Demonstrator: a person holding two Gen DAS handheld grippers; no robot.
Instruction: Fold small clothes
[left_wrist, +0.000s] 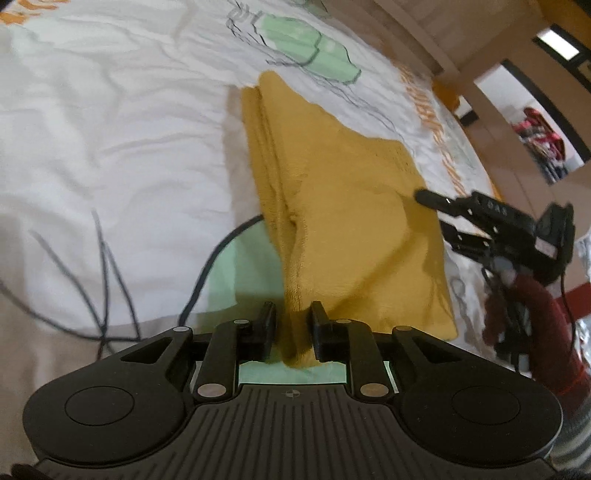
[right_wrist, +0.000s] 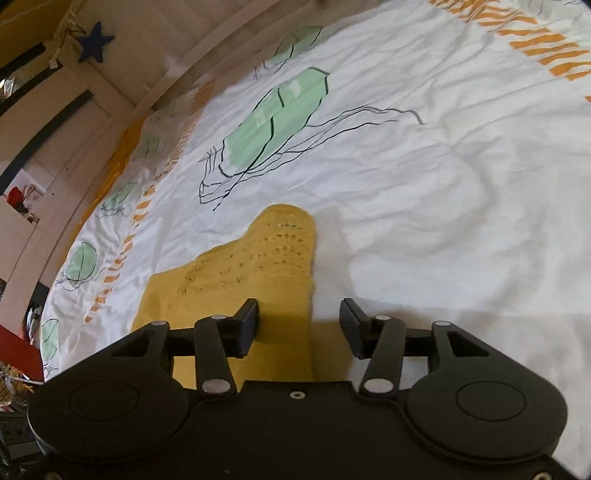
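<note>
Left gripper (left_wrist: 293, 328) — clamped on a raised fold of the yellow garment (left_wrist: 343, 206). Right gripper (right_wrist: 298, 328) — fingers spread, holding nothing, poised over the garment's edge. The garment lies folded on the white bedsheet (right_wrist: 424, 192), near the sheet's striped edge.

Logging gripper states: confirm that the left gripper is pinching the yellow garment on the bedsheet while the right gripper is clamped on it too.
Not quite. The right gripper is open over the yellow garment, its fingers apart, per the right wrist view. The left gripper does pinch it.
</note>
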